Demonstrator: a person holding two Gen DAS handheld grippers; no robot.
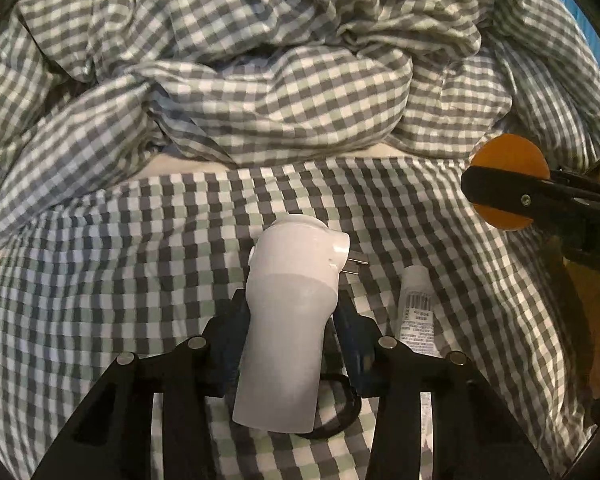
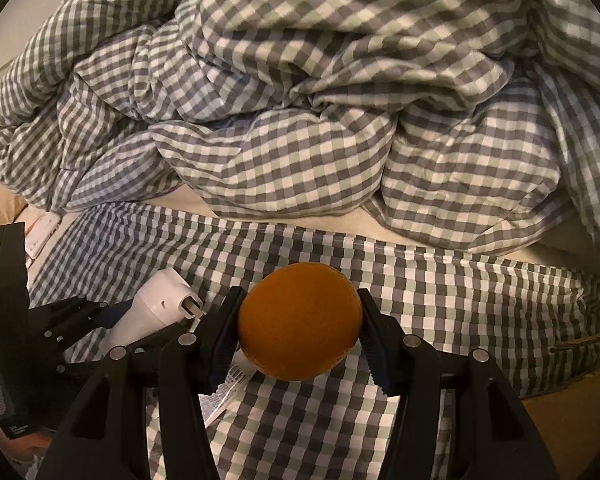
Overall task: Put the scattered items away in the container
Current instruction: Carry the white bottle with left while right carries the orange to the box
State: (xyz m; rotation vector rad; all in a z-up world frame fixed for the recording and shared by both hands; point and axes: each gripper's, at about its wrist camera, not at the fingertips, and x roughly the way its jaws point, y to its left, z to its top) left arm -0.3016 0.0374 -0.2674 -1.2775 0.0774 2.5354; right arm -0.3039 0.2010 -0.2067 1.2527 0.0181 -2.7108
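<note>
Firmly clamped in the left hand-held gripper [image 1: 286,320]: a white plug-in device [image 1: 288,312], pads on both its sides, metal prong [image 1: 358,260] pointing right. Just right of that gripper, lying on the checked bedsheet [image 1: 100,280]: a small white tube [image 1: 416,312] with a barcode. Under the device, a black ring [image 1: 340,412]. Squeezed between the pads of the right hand-held gripper [image 2: 300,320]: an orange ball [image 2: 300,320], raised over the sheet. Beyond both, heaped: a rumpled checked duvet [image 2: 300,100]. No container in sight.

left gripper [image 1: 290,312] fingers clamped; right gripper [image 2: 298,322] fingers clamped, side by side
</note>
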